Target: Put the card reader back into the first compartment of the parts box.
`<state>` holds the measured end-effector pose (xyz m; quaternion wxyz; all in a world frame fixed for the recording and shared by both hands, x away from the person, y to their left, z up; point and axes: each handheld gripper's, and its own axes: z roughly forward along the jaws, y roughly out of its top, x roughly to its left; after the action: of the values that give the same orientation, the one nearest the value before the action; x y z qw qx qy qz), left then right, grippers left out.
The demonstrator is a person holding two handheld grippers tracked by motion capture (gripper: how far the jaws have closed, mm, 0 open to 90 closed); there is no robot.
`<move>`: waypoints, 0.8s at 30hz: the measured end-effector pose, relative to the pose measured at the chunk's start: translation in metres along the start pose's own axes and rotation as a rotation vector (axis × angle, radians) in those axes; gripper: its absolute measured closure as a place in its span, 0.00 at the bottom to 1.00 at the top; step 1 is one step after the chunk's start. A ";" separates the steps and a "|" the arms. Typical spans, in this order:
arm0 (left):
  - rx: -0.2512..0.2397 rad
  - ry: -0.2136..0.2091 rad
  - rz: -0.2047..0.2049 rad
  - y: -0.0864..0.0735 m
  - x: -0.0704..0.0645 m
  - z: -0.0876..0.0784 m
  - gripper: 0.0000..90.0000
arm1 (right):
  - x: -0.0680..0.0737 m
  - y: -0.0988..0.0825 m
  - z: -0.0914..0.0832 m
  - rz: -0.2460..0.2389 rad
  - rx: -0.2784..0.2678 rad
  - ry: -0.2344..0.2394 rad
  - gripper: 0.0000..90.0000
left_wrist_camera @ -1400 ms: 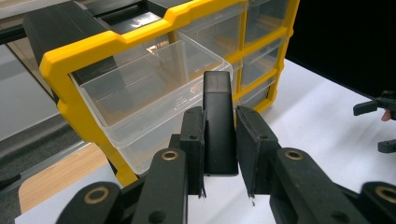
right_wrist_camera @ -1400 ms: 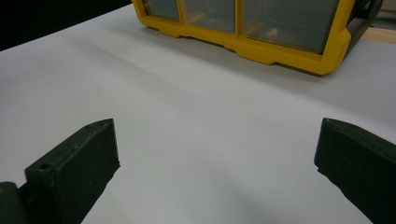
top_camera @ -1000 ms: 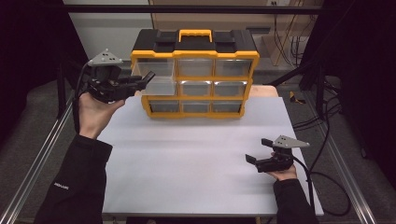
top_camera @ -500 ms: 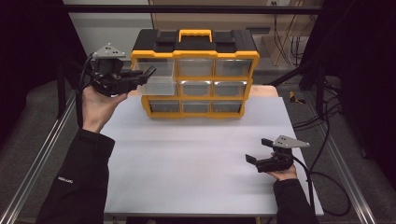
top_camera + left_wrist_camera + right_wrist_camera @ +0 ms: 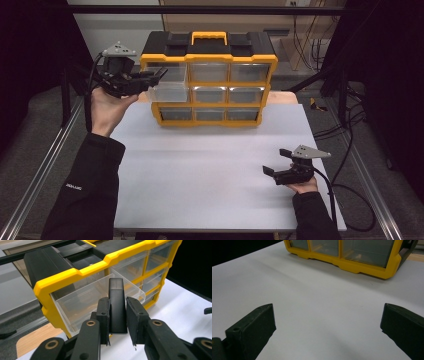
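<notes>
we have the left hand-held gripper [image 5: 117, 322] clamped on a black rectangular block [image 5: 116, 305], which we hold above the open top-left drawer [image 5: 100, 298] of the yellow and black organiser cabinet [image 5: 210, 77] at the far edge of the white worktop [image 5: 210, 170]. as we judge it, the work is partly along: the drawer is pulled out and the block is at its mouth, but the block is not yet released, and lowering it in, letting go and pushing the drawer shut are left. the block looks matte, straight-sided and rigid, standing lengthwise between the pads and reaching out past them over the drawer's front lip. the drawer is clear plastic and we see nothing lying in it, though its back part is hidden under the frame. the other clear drawers of the cabinet sit closed. our right hand-held gripper [image 5: 287, 172] rests low over the near right part of the worktop, well apart from the cabinet, its jaws spread wide with nothing between them.
</notes>
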<state>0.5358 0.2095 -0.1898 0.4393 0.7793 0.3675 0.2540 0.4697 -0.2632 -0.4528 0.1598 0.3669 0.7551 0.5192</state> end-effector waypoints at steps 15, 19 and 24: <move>0.040 0.038 0.003 0.005 0.009 0.016 0.80 | 0.000 0.000 0.000 0.000 0.003 0.002 0.00; 0.040 0.043 0.000 0.006 0.012 0.020 0.80 | 0.000 0.000 0.000 0.002 0.004 0.003 0.00; 0.042 0.053 0.000 0.009 0.014 0.023 0.80 | 0.000 -0.001 0.001 0.000 0.009 0.003 0.00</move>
<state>0.5639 0.2067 -0.1920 0.4131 0.7815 0.3840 0.2668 0.4699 -0.2623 -0.4539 0.1569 0.3668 0.7576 0.5165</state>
